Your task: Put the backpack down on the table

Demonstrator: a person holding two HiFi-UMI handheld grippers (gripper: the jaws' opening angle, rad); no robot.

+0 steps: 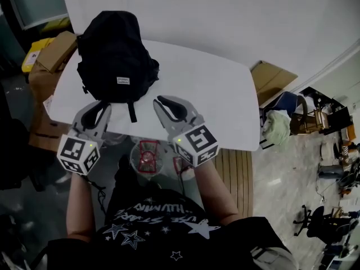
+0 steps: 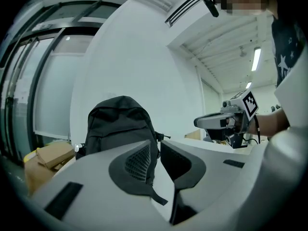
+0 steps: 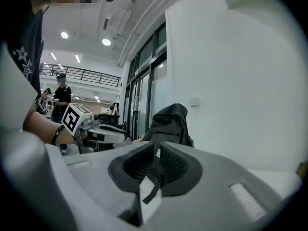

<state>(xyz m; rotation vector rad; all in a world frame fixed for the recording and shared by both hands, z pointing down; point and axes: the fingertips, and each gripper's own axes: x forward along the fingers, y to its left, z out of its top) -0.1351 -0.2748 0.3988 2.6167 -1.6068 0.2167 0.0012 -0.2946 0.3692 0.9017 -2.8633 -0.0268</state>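
Backpack (image 1: 117,55) stands upright on the left part of the table (image 1: 214,94). It is black and round-topped, with a small pale label (image 1: 122,80) low on its front and a strap (image 1: 132,112) trailing over the near edge. The left gripper (image 1: 106,107) and right gripper (image 1: 160,101) sit just beside its base, either side of the strap. Each has its jaws drawn nearly together on nothing, with only a slit between the pads.
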